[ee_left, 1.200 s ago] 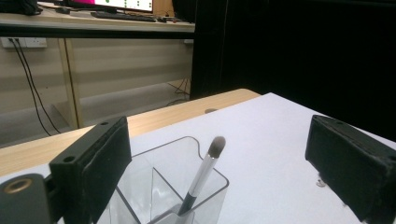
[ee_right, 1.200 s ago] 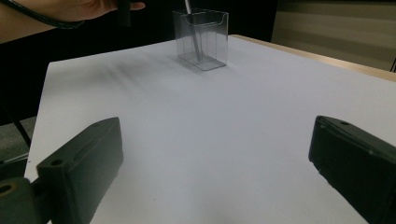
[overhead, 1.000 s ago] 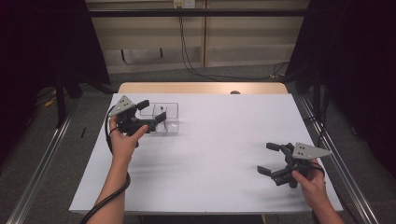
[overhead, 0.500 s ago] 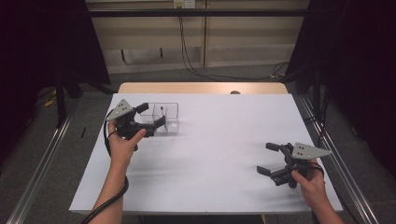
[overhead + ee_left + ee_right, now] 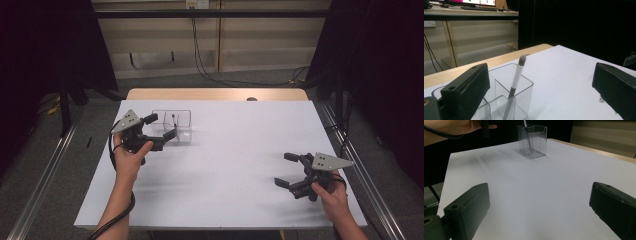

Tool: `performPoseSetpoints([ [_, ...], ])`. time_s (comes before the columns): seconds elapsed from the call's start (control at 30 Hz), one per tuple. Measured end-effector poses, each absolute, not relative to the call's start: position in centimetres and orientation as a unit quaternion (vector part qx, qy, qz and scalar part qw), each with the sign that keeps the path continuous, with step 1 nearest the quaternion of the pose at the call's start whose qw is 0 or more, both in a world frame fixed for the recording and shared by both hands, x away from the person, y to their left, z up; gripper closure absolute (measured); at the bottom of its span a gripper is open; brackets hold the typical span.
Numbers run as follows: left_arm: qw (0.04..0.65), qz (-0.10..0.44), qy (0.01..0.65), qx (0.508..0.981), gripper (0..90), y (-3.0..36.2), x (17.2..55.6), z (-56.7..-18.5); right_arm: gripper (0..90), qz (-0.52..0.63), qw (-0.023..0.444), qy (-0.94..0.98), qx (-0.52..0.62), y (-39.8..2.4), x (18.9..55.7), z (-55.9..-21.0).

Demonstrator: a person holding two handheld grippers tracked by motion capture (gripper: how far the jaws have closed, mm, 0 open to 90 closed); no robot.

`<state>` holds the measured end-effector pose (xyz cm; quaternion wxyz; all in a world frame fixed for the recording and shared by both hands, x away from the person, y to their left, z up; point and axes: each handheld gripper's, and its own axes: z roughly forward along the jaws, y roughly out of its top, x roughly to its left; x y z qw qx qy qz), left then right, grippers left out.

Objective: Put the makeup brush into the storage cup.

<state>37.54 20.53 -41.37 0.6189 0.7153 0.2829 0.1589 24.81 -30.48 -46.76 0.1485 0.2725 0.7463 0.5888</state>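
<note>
A clear plastic organizer (image 5: 176, 125) with several compartments stands at the far left of the white table (image 5: 235, 150). A slim brush (image 5: 516, 79) with a grey tip leans upright in one compartment. My left gripper (image 5: 160, 126) hovers at the organizer's left side, open, with nothing between its jaws. In the left gripper view the organizer (image 5: 506, 100) sits close ahead, partly behind the left jaw. My right gripper (image 5: 285, 169) rests open and empty near the table's front right. The right gripper view shows the organizer (image 5: 532, 141) far off, next to the other hand (image 5: 461, 126).
The white sheet covers a wooden tabletop whose far edge (image 5: 215, 93) shows beyond it. Metal rails (image 5: 45, 175) run along both sides of the table. Cables (image 5: 200, 55) hang on the wall behind. Bare white surface spans the middle (image 5: 235, 165).
The left gripper has dropped back slightly toward the near side while staying beside the organizer. The right gripper has not moved.
</note>
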Motion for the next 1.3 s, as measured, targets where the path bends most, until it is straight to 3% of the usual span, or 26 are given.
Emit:
performPoseSetpoints([
  [1.3, 0.623, 0.148, 0.271, 0.719, 1.0, 22.3, 34.7, -42.5, 2.7, 0.589, 0.152, 0.745, 0.273, -30.5, 24.7, -46.6],
])
